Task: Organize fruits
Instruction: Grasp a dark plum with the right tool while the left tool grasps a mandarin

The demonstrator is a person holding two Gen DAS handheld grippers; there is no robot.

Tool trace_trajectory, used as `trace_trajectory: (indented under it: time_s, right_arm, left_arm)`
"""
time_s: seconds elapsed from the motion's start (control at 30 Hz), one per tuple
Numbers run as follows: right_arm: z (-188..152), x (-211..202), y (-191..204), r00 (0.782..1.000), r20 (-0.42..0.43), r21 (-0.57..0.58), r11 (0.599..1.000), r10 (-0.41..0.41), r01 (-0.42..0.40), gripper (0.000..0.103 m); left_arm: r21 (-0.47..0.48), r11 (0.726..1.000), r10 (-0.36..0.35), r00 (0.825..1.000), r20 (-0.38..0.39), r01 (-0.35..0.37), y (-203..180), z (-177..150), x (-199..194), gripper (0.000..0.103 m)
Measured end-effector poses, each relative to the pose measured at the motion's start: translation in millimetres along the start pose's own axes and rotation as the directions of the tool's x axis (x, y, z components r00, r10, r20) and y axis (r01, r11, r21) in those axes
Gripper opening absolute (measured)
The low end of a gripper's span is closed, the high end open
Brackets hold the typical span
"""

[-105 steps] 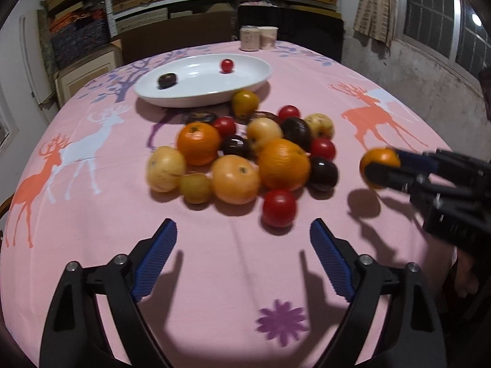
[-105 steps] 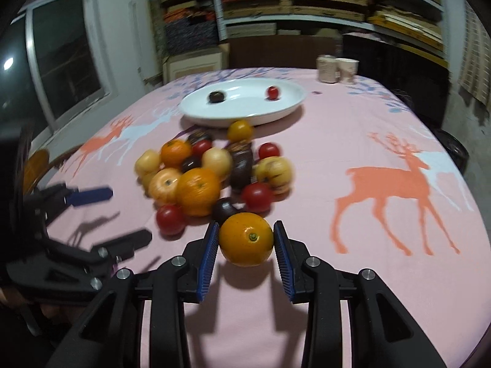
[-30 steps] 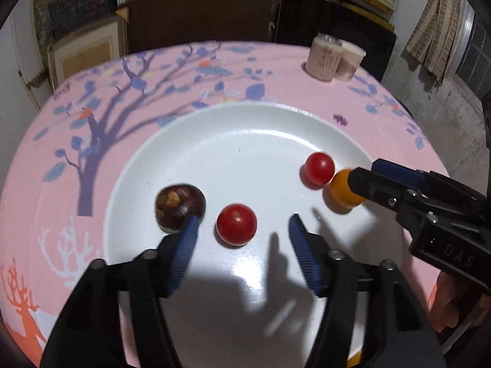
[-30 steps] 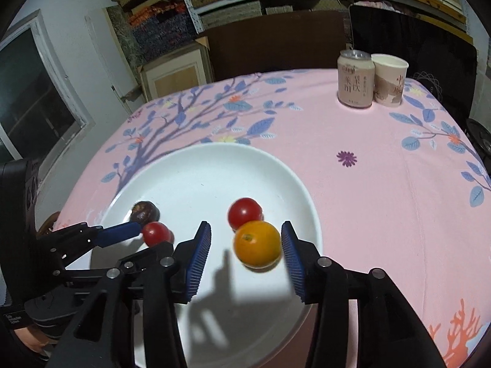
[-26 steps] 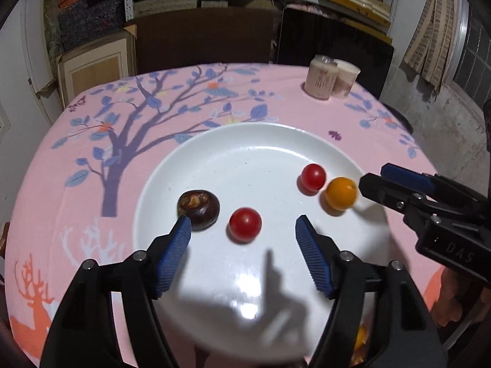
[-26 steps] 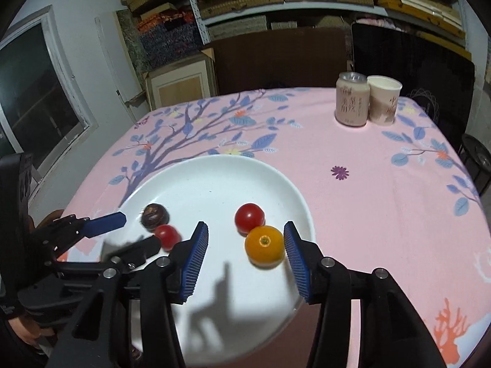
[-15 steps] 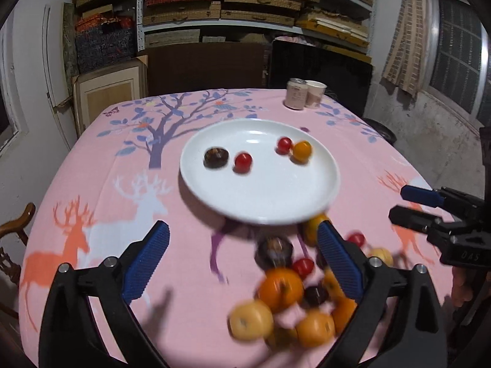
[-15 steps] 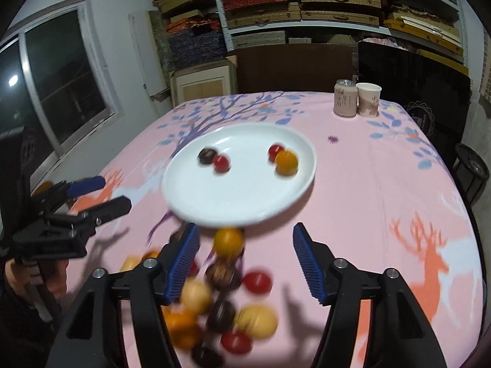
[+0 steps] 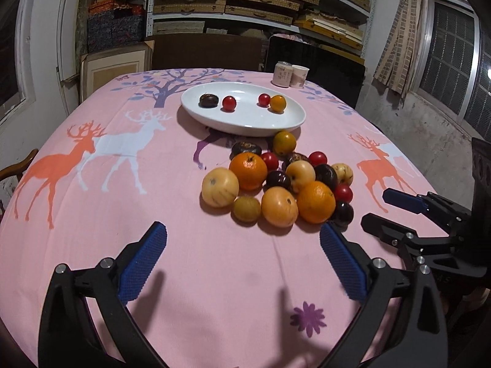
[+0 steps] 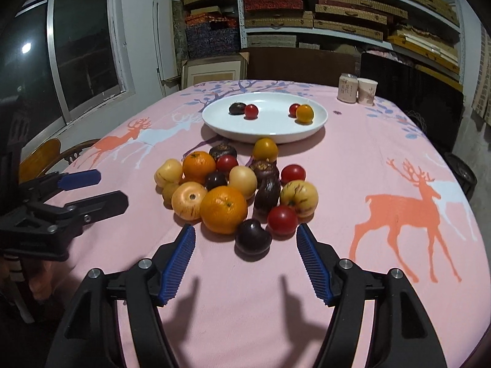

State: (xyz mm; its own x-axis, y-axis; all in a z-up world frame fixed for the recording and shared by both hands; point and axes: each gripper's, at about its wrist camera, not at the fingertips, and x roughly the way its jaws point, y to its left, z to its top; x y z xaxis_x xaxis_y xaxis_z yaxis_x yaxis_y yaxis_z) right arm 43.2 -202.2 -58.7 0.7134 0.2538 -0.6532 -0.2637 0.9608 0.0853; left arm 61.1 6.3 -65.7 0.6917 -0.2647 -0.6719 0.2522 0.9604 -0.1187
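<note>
A white oval plate (image 9: 245,125) (image 10: 276,132) stands at the far middle of the pink table. It holds a dark fruit (image 9: 208,100), two red tomatoes (image 9: 229,103) and a small orange fruit (image 9: 277,103) (image 10: 304,113). A pile of several oranges, yellow, red and dark fruits (image 9: 276,181) (image 10: 233,190) lies in front of the plate. My left gripper (image 9: 242,263) is open and empty, near the pile's front. My right gripper (image 10: 245,263) is open and empty, with a dark plum (image 10: 253,236) just ahead of its fingertips.
A can (image 9: 282,74) and a paper cup (image 9: 299,76) stand behind the plate at the far right. Shelves with boxes fill the back wall. A wooden chair (image 10: 46,156) stands at the table's left edge. The right gripper also shows in the left wrist view (image 9: 396,211).
Both grippers have pulled back from the plate toward the near edge of the table. The orange fruit and a red tomato were let go on the plate. The pile is now in full view.
</note>
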Motion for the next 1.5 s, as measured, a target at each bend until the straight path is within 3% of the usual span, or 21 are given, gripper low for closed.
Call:
trace_trajectory:
  time_s: [0.3, 0.37, 0.57, 0.9, 0.97, 1.1, 1.2, 1.5]
  right_arm:
    - [-6, 7, 5, 0.999, -0.033, 0.006, 1.0, 0.007, -0.007, 0.067]
    - [-7, 16, 3, 0.998, -0.063, 0.016, 1.0, 0.019, -0.018, 0.055]
    - [-7, 40, 0, 0.992, -0.118, 0.044, 0.999, 0.033, -0.028, 0.047]
    - [-1, 51, 1, 0.993, -0.119, 0.034, 0.999, -0.002, 0.007, 0.046]
    - [-2, 50, 1, 0.994, -0.109, 0.033, 0.999, -0.019, 0.023, 0.031]
    - [-6, 41, -11, 0.997, -0.064, 0.085, 0.996, 0.037, -0.031, 0.031]
    - [-9, 30, -14, 0.999, -0.019, 0.086, 0.996, 0.034, -0.032, 0.031]
    - [-14, 24, -34, 0.999, -0.014, 0.137, 0.99, 0.031, -0.029, 0.031]
  left_arm:
    - [0.004, 1.0, 0.025, 0.999, 0.033, -0.025, 1, 3, -10, 0.098]
    - [0.0, 1.0, 0.02, 0.999, 0.033, -0.02, 1, 3, -10, 0.098]
    - [-0.007, 1.0, 0.021, 1.0, 0.023, -0.021, 3, 4, -7, 0.098]
    - [-0.008, 1.0, 0.021, 1.0, 0.001, -0.021, 5, 0, 3, 0.098]
    - [-0.008, 1.0, 0.029, 1.0, -0.002, -0.029, 5, 0, 6, 0.098]
    - [-0.006, 0.999, 0.046, 0.998, -0.03, -0.046, 4, -1, 15, 0.098]
    - [0.024, 0.999, 0.045, 0.998, -0.039, -0.044, -5, 0, 21, 0.098]
    - [0.202, 0.977, 0.071, 0.997, -0.01, -0.067, -56, 10, 36, 0.098]
